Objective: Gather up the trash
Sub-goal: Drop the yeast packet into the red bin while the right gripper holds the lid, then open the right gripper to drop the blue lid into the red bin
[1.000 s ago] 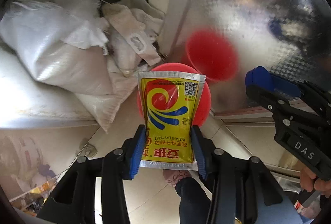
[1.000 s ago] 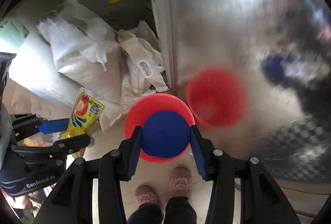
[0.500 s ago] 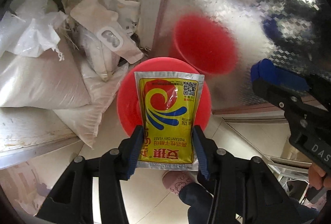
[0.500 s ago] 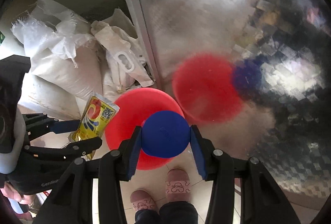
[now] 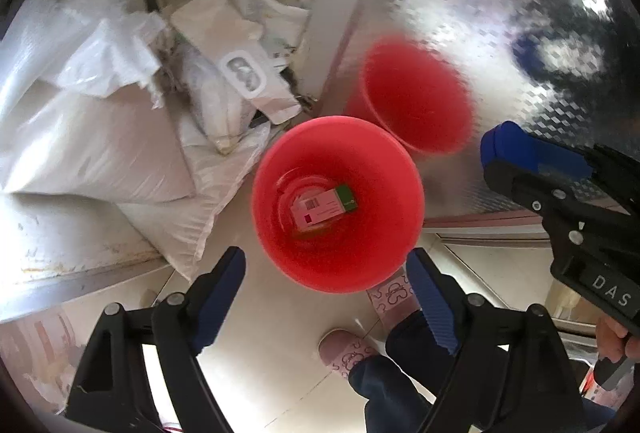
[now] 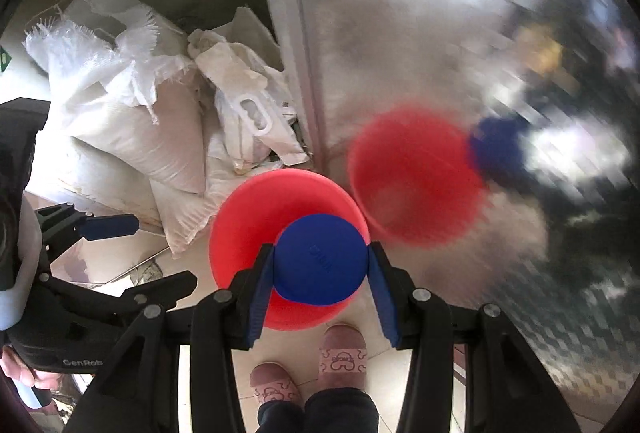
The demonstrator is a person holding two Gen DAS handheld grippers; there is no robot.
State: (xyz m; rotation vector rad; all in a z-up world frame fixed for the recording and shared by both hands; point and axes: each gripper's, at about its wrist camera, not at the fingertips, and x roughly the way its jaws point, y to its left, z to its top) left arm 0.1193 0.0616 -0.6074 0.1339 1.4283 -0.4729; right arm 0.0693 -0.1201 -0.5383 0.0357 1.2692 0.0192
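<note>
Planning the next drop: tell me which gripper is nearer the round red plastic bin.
Too close to call. Left gripper hangs open over the red bin's near rim; right gripper, above its near half, is clamped on a blue disc.

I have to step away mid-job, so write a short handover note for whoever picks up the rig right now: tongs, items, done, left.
Left tongs: open, nothing between them; jaws have just been opening, and the yellow yeast packet they held is gone from them.
Right tongs: shut on a round blue lid, held over the red bin.
Red bin: on the floor by the white sacks; a pink-and-green carton lies in its bottom. The yeast packet is not visible in the bin.
Done: left release over the bin.
Left: probably drop the blue lid in, then look for more trash.
</note>
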